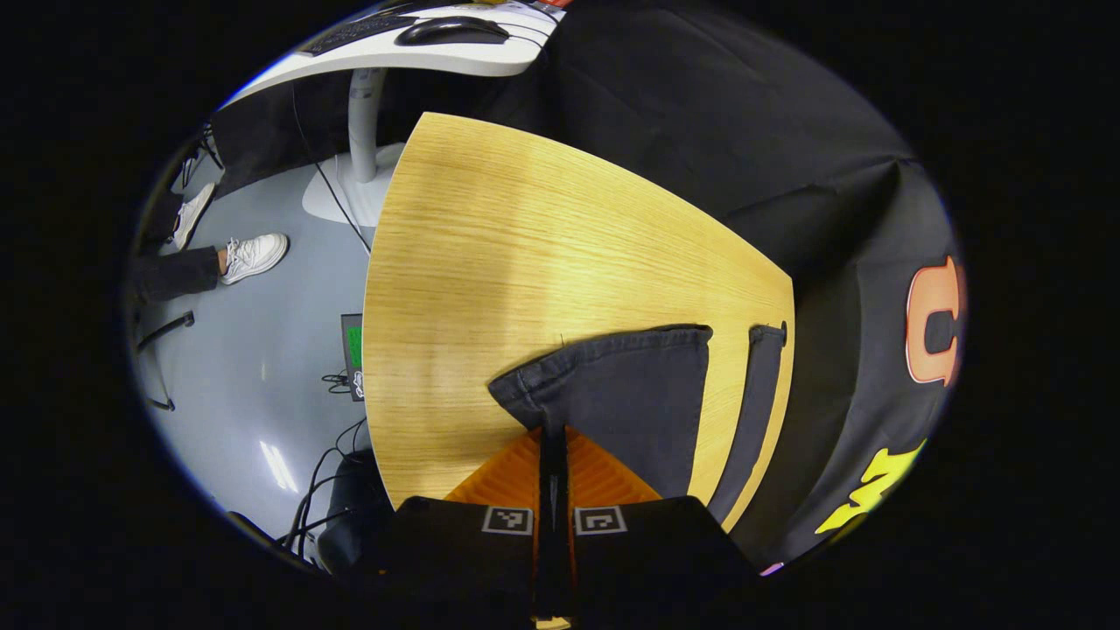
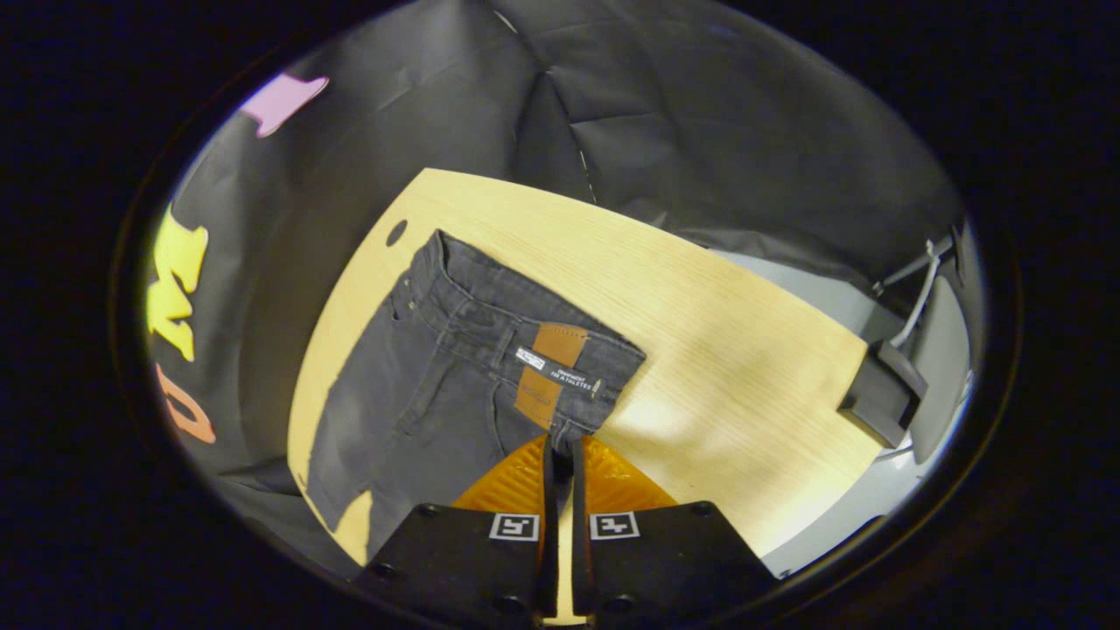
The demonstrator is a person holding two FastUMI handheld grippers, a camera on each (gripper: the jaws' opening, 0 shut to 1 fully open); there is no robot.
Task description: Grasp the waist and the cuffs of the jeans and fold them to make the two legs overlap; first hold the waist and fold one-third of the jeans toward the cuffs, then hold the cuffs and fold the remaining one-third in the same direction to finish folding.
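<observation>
The dark jeans (image 2: pixel 455 367) are laid on the wooden table (image 2: pixel 735 350), toward the side of it nearest the black booth wall (image 2: pixel 700 105). In the right gripper view the waistband, with its brown leather patch (image 2: pixel 547 372), is seen turned toward the middle of the table, and the right gripper (image 2: pixel 560 451) is closed down to a narrow slit at the waist edge just below that patch; denim appears pinched between its fingers. In the left gripper view the left gripper (image 1: pixel 553 433) is drawn together on the hem of one cuff (image 1: pixel 612 385), whose fabric is lifted into a peak at the tips. The other cuff (image 1: pixel 759 411) is stretched along the table's edge beside the wall. Beyond the table's far end a white desk (image 1: pixel 437 52) and a person's white shoe (image 1: pixel 254 255) are visible on the grey floor (image 1: pixel 262 376).
</observation>
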